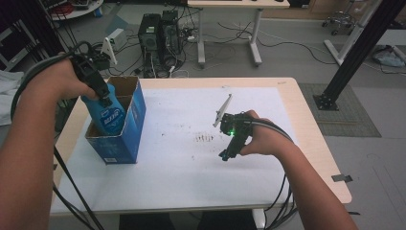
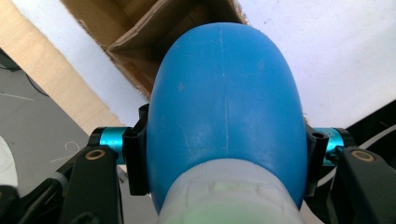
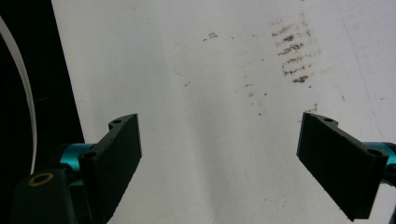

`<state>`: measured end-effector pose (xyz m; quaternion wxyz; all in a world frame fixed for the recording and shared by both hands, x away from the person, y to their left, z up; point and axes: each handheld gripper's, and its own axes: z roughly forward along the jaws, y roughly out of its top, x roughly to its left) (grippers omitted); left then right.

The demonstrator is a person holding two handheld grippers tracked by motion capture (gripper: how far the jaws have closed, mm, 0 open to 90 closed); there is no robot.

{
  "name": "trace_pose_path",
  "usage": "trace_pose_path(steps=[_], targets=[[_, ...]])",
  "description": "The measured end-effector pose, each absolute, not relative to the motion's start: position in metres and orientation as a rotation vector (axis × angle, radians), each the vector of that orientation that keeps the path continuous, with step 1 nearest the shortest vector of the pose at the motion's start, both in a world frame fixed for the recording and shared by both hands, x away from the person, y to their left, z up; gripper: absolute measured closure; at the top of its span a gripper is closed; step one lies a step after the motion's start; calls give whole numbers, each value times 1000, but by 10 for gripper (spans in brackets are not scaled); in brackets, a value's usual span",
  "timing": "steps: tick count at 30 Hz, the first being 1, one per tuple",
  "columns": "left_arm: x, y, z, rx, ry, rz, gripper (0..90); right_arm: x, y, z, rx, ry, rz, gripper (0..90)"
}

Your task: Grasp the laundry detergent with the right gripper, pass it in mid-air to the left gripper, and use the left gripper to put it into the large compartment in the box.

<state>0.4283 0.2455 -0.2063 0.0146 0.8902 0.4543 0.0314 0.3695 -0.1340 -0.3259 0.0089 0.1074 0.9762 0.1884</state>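
Left gripper (image 1: 103, 98) clamped on blue plastic bottle (image 1: 106, 115), bottle tilted, lower end inside open blue cardboard box (image 1: 129, 136) at counter's (image 1: 311, 124) left edge. Right gripper (image 1: 227, 154) jaws wide apart, nothing between, low over stained white sheet (image 1: 191, 167), well apart from box.

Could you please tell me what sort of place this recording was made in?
Probably a lab or workshop. Black desktop computer towers stand on the floor amid loose cables, a black metal frame post rises at the right, and the light wooden table carries a stained white sheet.
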Motion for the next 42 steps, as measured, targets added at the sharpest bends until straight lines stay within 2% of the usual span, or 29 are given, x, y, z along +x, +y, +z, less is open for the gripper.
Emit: trace_pose_path(steps=[19,28,42], targets=[[434,242,-280,2810,1380,47,382,367,-134,-328,328,3048,592,131],[434,243,-297,2838,1368,59,382,367,-132,-331,323,3054,578,131],[432,246,-298,2818,1353,49,375,367,-129,-333,321,3059,580,131]])
